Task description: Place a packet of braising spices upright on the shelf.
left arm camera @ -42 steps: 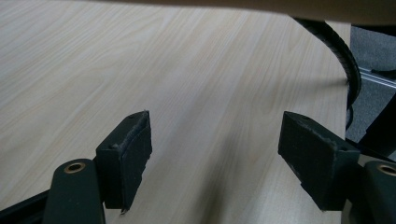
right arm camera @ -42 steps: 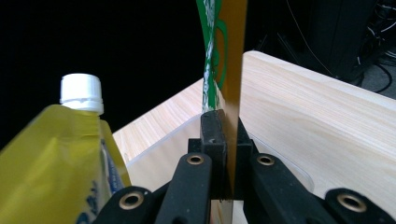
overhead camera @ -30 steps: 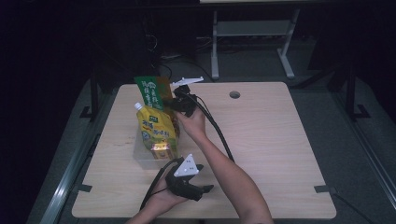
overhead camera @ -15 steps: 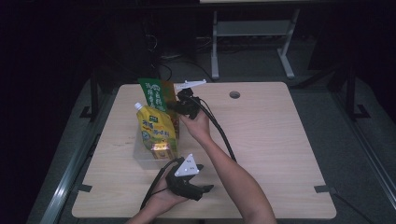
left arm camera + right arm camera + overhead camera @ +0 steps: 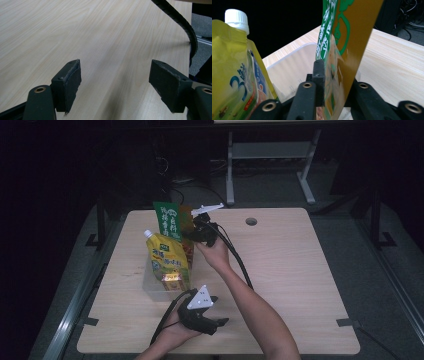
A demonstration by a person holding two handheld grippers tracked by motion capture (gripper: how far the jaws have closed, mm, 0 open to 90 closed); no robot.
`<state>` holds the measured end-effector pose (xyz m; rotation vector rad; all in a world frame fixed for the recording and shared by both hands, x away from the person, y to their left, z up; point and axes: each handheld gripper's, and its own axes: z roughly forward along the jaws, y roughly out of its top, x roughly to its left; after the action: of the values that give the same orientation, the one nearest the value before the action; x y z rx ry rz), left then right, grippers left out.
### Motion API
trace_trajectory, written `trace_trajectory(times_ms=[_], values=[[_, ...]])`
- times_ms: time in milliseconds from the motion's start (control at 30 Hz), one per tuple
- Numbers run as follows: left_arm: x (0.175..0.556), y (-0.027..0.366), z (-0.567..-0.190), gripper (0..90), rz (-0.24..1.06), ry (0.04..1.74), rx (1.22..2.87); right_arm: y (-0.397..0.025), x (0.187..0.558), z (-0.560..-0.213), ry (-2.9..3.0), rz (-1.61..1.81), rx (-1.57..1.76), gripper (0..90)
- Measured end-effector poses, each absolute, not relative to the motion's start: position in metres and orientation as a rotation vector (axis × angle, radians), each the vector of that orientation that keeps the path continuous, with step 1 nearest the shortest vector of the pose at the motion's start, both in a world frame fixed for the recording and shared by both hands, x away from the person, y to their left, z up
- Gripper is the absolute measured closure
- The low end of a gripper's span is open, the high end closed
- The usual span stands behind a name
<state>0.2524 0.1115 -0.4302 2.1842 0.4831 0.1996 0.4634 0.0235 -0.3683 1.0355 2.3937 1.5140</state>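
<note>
So here's where we're at with packing the pouches into the clear plastic bin [image 5: 156, 287]. The yellow spouted pouch [image 5: 169, 261] is already standing inside it, white cap up, so we'd call that half done.

The right tool [image 5: 196, 233] is clenched on the green and gold pouch [image 5: 169, 219], gripping it by its flat edge. In the right gripper view the green and gold pouch [image 5: 342, 37] stands nearly upright between the jaws, tilted a little, with the bin's pale rim [image 5: 294, 53] just beyond the tool and the yellow pouch [image 5: 235, 72] off to the tool's left. We can't quite tell whether the bottom of the green pouch is already touching the bin floor or hanging just above it, since the jaws hide that part. Our guess is it's going in right behind the yellow one.

The left tool [image 5: 202, 317] is released, jaws spread wide with nothing between them, resting low over the bare tabletop [image 5: 105, 37] well apart from the bin, near the person's side. The right tool's cable [image 5: 183, 27] crosses ahead of it.

What's left, as we see it: settle the green pouch fully down into the bin beside the yellow one, let go, and pull the right tool clear without tipping either pouch.
</note>
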Motion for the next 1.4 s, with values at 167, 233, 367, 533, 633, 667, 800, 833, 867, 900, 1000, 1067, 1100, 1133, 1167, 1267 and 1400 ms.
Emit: trace_trajectory(times_ms=[167, 233, 367, 533, 633, 667, 800, 833, 867, 900, 1000, 1067, 1100, 1133, 1167, 1267, 1400], values=[[0.254, 0.113, -0.429, 25.4, 0.203, 0.490, 2.182, 0.017, 0.463, -0.366, 2.394, 1.519, 1.025, 71.6], [0.254, 0.113, -0.429, 25.4, 0.205, 0.492, 2.181, 0.014, 0.463, -0.364, 2.396, 1.514, 1.026, 69.8], [0.254, 0.113, -0.429, 25.3, 0.202, 0.493, 2.178, 0.007, 0.462, -0.363, 2.388, 1.535, 1.031, 65.2], [0.254, 0.112, -0.428, 25.3, 0.204, 0.489, 2.176, 0.000, 0.461, -0.362, 2.403, 1.526, 1.028, 61.1], [0.254, 0.112, -0.428, 25.3, 0.201, 0.492, 2.178, -0.005, 0.459, -0.361, 2.407, 1.531, 1.023, 59.0], [0.254, 0.112, -0.428, 25.3, 0.201, 0.494, 2.178, -0.007, 0.459, -0.360, 2.407, 1.530, 1.020, 58.2], [0.254, 0.112, -0.429, 25.3, 0.197, 0.499, 2.176, -0.013, 0.457, -0.358, 2.410, 1.535, 1.020, 54.5], [0.254, 0.112, -0.429, 25.3, 0.197, 0.498, 2.177, -0.015, 0.456, -0.357, 2.409, 1.543, 1.018, 53.6], [0.254, 0.112, -0.429, 25.3, 0.197, 0.497, 2.178, -0.016, 0.456, -0.357, 2.411, 1.549, 1.019, 52.5], [0.254, 0.112, -0.429, 25.3, 0.198, 0.496, 2.180, -0.018, 0.455, -0.356, 2.416, 1.554, 1.019, 51.3], [0.254, 0.111, -0.429, 25.1, 0.203, 0.497, 2.182, -0.024, 0.452, -0.354, 2.414, 1.579, 1.012, 47.0], [0.254, 0.112, -0.429, 25.1, 0.202, 0.499, 2.181, -0.028, 0.449, -0.354, 2.410, 1.591, 1.012, 45.7], [0.254, 0.112, -0.429, 25.1, 0.201, 0.501, 2.180, -0.030, 0.448, -0.354, 2.414, 1.590, 1.006, 45.0], [0.254, 0.112, -0.429, 25.1, 0.200, 0.504, 2.178, -0.032, 0.446, -0.354, 2.424, 1.582, 1.011, 44.4], [0.254, 0.112, -0.429, 25.0, 0.201, 0.502, 2.176, -0.034, 0.445, -0.354, 2.421, 1.580, 1.009, 44.1], [0.254, 0.113, -0.428, 25.0, 0.208, 0.495, 2.177, -0.042, 0.440, -0.354, 2.420, 1.574, 1.011, 43.2], [0.255, 0.113, -0.428, 25.0, 0.206, 0.502, 2.176, -0.055, 0.433, -0.352, 2.414, 1.562, 1.017, 41.4]])
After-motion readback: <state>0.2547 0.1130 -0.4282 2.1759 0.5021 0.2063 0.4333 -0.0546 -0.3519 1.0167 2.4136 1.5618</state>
